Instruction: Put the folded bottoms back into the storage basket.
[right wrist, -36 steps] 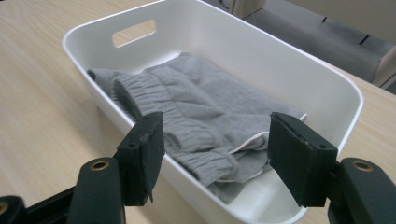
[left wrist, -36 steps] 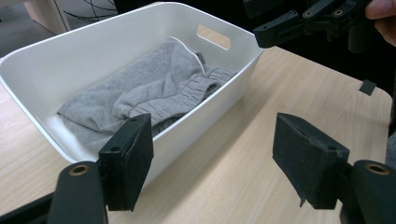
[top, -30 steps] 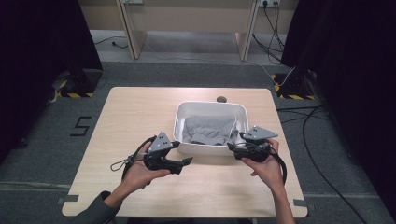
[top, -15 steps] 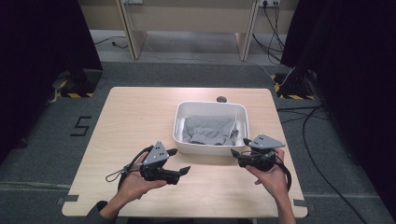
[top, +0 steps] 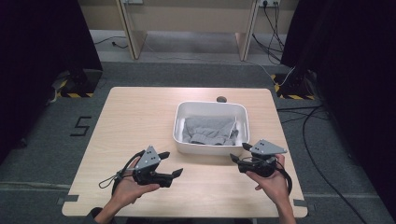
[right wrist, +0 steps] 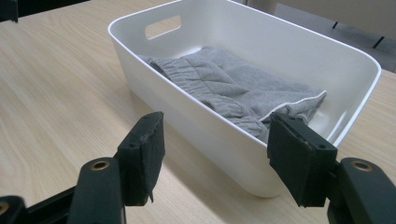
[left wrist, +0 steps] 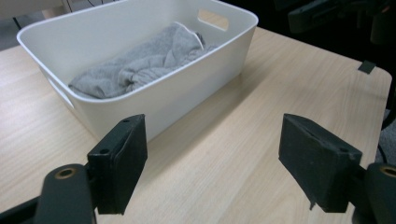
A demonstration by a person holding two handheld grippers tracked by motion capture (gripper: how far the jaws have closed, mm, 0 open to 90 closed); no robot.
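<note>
Both hand-held grippers, left (top: 169,164) and right (top: 239,153), gape empty; the grey garment (top: 208,130) at 12 o'clock could snag on the white tub (top: 211,148).

A plain white tub (top: 187,122) is sitting on the pale wood-grain counter (top: 130,121), holding a heather-grey cloth (top: 209,130) with a thin white edge. Both grippers, left (top: 171,164) and right (top: 239,153), are showing matte black jaws under grey plates.

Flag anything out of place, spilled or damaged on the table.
Nothing stands out. The grey garment lies crumpled but wholly inside the white tub, which sits upright. Both the left gripper and right gripper are open, holding nothing.
</note>
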